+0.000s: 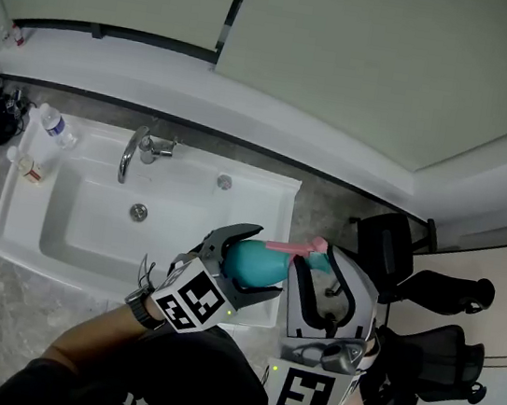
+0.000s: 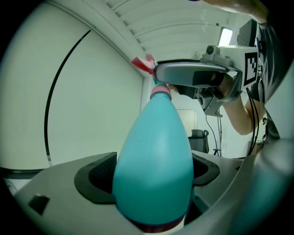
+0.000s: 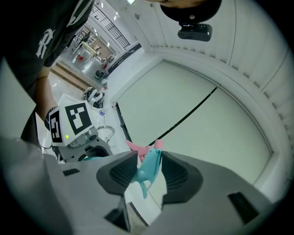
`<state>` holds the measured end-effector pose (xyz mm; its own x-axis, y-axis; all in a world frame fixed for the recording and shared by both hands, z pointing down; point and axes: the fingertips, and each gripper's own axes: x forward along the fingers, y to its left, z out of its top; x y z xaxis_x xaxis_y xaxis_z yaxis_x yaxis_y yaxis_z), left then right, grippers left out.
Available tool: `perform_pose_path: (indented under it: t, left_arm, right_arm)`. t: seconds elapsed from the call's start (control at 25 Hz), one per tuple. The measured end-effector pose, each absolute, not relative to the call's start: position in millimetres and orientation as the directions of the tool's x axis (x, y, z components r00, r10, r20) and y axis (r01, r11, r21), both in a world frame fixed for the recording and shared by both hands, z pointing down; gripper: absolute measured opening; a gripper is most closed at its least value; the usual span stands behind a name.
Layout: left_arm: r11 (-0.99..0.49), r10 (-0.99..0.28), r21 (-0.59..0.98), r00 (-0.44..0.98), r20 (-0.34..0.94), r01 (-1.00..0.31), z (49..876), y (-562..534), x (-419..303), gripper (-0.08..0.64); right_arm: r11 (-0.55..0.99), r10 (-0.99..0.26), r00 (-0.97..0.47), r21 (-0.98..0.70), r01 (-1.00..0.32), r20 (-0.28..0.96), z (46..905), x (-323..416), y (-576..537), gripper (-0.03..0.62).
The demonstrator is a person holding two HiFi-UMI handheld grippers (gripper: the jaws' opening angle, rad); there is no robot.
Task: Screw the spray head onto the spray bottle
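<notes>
Washroom corner: a white sink (image 1: 265, 189) is lying below both claws, with pale wall panels beyond.

Item one: spray bottle (image 2: 154, 151), teal, teardrop-shaped, smooth plastic. We are holding it across its broad belly in the left claw (image 2: 154, 176), pads pressing on either flank, neck pointing away toward the right claw (image 3: 149, 173). We are judging it light, thin-walled and slippery. Because the taper could let it slip under a hard squeeze, the belly is suiting a firm, gentle grip best.

Item two: spray head (image 3: 150, 163), teal with pink parts, sitting at the bottle's neck. The right claw is clamping its body between both pads. We are rating it small and stiff, and are favouring the body over the thin projecting parts as the place to hold.
</notes>
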<state>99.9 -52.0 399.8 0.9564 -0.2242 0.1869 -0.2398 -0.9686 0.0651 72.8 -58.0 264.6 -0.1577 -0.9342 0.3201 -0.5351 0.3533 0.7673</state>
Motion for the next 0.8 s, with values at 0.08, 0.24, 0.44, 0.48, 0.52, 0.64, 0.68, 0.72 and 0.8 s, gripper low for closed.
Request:
perform_pose_path:
  t: [0.08,0.24,0.44,0.48,0.52,0.64,0.68,0.72,0.8]
  left_arm:
    - [-0.972,-0.216,0.062,0.962,0.169,-0.229,397.9,-50.5,99.7,0.442]
    - [-0.977,-0.199,0.052,0.969,0.147,-0.209,395.2,-48.3,100.7,0.442]
    - [-0.976,-0.214,0.021,0.969,0.123,-0.218,387.0,-50.8,98.9,0.442]
    - [-0.975,-0.219,0.013,0.968,0.119,-0.222,385.2,-51.4,98.2,0.442]
    - [-0.974,-0.223,0.005,0.968,0.116,-0.226,383.5,-51.7,97.7,0.442]
    - [-0.972,-0.233,-0.008,0.967,0.106,-0.233,378.8,-51.7,96.3,0.442]
    - [-0.972,-0.236,-0.008,0.966,0.101,-0.236,377.1,-51.8,95.3,0.442]
    - [-0.971,-0.240,-0.008,0.966,0.096,-0.240,374.9,-52.2,94.0,0.442]
    - [-0.969,-0.247,-0.008,0.965,0.082,-0.247,370.5,-53.8,91.2,0.442]
  right_arm:
    - [0.374,-0.926,-0.184,0.745,-0.552,0.329,263.9,70.6,-56.1,0.152]
    - [0.423,-0.903,-0.228,0.656,-0.625,0.365,263.6,71.2,-51.7,0.152]
    - [0.442,-0.890,-0.222,0.632,-0.636,0.399,265.2,73.8,-47.3,0.152]
    - [0.437,-0.893,-0.221,0.638,-0.634,0.392,264.1,73.4,-46.6,0.152]
    - [0.433,-0.896,-0.223,0.642,-0.633,0.384,262.5,72.6,-45.6,0.152]
    - [0.427,-0.899,-0.250,0.592,-0.683,0.359,253.5,72.2,-39.0,0.152]
    - [0.423,-0.900,-0.272,0.531,-0.734,0.342,247.5,73.4,-36.0,0.152]
    - [0.426,-0.898,-0.307,0.446,-0.787,0.315,239.2,74.5,-33.3,0.152]
    - [0.474,-0.873,-0.415,0.246,-0.846,0.254,223.2,77.9,-28.0,0.152]
